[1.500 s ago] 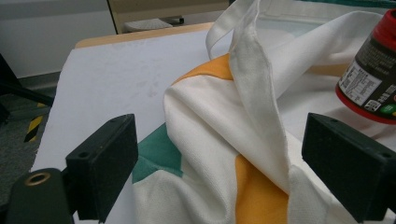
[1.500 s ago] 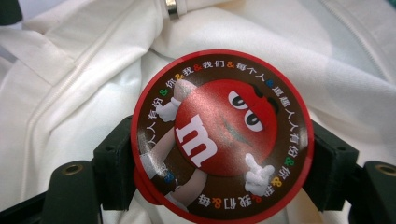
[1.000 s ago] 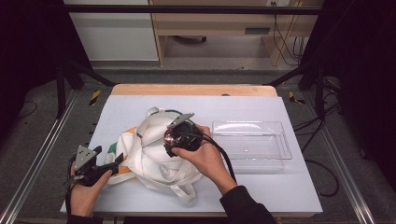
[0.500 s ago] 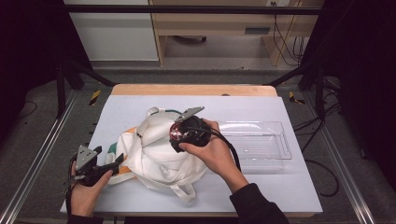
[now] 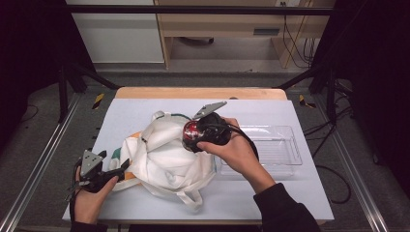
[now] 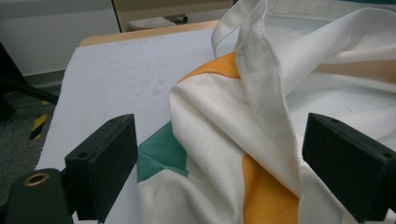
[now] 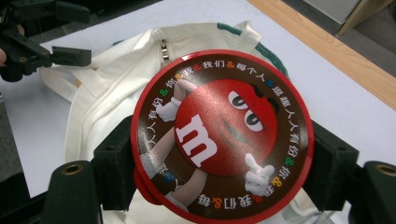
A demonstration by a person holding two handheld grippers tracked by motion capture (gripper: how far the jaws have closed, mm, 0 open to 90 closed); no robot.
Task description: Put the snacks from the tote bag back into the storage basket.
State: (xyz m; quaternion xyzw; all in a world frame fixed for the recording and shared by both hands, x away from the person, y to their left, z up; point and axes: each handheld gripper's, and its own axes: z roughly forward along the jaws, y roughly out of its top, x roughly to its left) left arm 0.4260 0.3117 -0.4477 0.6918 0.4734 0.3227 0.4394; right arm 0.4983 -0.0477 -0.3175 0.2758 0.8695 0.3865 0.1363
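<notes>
Right gripper pinches the tin over the bag; carry it level to the tray by the tabletop's right edge; left gripper stays spread around bag cloth

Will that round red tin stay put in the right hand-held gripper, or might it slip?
The round red tin looks rigid, so it likely won't deform. Its glossy lid suggests it's slippery. The right hand-held gripper pinches its curved rim, so it might pivot or roll once released.

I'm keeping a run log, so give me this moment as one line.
right gripper: shut on round red candy tin, above white tote bag | left gripper: open around bag edge | clear plastic tray: empty
</notes>
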